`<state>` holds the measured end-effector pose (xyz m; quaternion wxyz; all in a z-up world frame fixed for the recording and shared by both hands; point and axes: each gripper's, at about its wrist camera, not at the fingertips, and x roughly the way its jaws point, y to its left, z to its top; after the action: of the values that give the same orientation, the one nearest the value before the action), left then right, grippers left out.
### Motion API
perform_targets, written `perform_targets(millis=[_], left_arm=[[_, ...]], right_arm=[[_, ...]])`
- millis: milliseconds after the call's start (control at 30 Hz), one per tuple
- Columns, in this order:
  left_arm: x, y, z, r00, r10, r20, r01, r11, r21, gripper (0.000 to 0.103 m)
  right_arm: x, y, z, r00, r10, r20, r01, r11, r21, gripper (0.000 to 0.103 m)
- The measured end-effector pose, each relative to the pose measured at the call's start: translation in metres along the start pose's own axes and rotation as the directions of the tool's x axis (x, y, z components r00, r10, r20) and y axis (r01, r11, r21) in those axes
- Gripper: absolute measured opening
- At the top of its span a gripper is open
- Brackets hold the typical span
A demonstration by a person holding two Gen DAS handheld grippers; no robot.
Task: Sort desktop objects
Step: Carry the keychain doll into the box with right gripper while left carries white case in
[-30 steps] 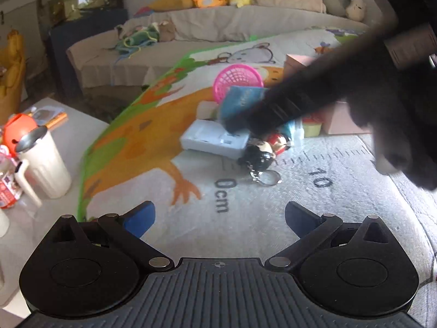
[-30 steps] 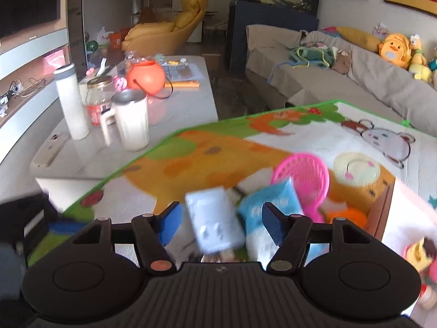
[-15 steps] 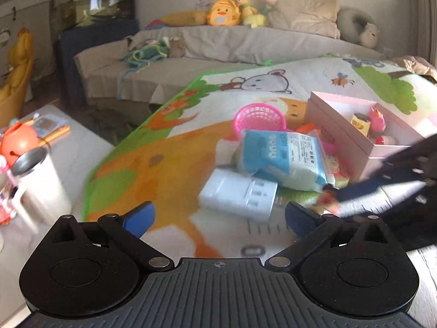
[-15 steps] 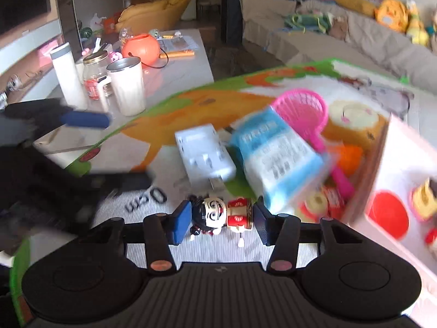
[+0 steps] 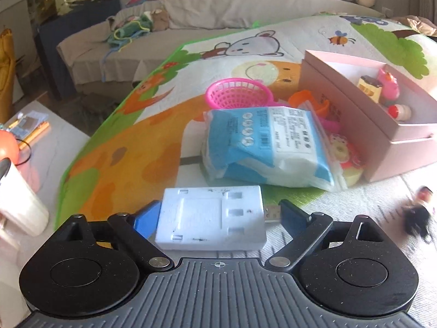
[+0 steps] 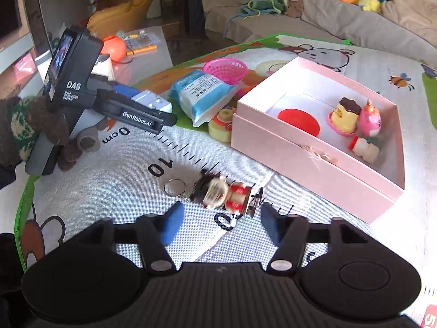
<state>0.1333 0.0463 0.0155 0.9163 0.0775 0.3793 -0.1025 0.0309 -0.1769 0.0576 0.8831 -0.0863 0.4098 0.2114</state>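
A white plug adapter lies on the play mat between the open fingers of my left gripper; the fingers are apart from its sides. It also shows in the right wrist view by the left gripper's body. A doll keychain lies on the mat just ahead of my open right gripper; it is a blur in the left wrist view. A pink box holds several small toys.
A blue tissue pack lies behind the adapter, with a pink basket and an orange toy behind it. A yellow toy sits by the box. A white cup stands on the side table at left.
My left gripper has moved forward so the adapter now sits between its fingers. My right gripper has pulled back and right; the keychain doll now lies ahead of it, moved nearer the box.
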Motion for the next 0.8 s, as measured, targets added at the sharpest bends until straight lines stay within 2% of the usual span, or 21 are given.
perform_targets(millis=[33,167,300,400,433,467,567,667,800], left_arm=[[-0.005,-0.002,-0.004,1.000,-0.006,-0.002,0.006,1.000,0.004,0.095],[-0.034,-0.019,-0.027,0.998,-0.065,-0.014,0.065,0.996,0.060,0.095],[-0.065,-0.042,-0.053,0.990,-0.137,-0.032,0.140,0.986,0.094,0.095],[-0.077,-0.060,-0.065,0.985,-0.169,-0.037,0.173,0.978,0.116,0.095],[-0.078,-0.064,-0.067,0.983,-0.177,-0.038,0.180,0.976,0.118,0.095],[-0.078,-0.068,-0.068,0.983,-0.180,-0.041,0.184,0.975,0.121,0.095],[-0.079,-0.076,-0.067,0.986,-0.165,-0.037,0.169,0.977,0.133,0.095],[-0.093,-0.083,-0.062,0.985,-0.173,-0.011,0.172,0.974,0.146,0.095],[-0.130,-0.101,-0.038,0.973,-0.210,0.092,0.187,0.959,0.211,0.095]], right_arm=[[-0.001,0.000,-0.002,1.000,0.000,0.013,0.000,1.000,0.001,0.077],[0.008,0.001,-0.001,0.999,-0.006,0.038,0.006,1.000,-0.007,0.079],[0.029,-0.003,0.015,0.997,-0.035,0.070,0.032,0.999,0.036,0.079],[0.054,-0.008,0.027,0.999,-0.035,0.011,0.034,0.994,0.105,0.079],[0.059,-0.009,0.027,0.999,-0.037,-0.017,0.039,0.991,0.125,0.071],[0.063,-0.009,0.027,0.998,-0.033,-0.048,0.039,0.991,0.130,0.067],[0.050,-0.005,0.022,0.997,-0.049,-0.064,0.056,0.993,0.104,0.066],[0.017,-0.006,0.011,0.997,-0.049,-0.057,0.055,0.994,0.097,0.066],[-0.042,-0.007,0.003,0.996,-0.084,-0.013,0.085,0.993,0.081,0.066]])
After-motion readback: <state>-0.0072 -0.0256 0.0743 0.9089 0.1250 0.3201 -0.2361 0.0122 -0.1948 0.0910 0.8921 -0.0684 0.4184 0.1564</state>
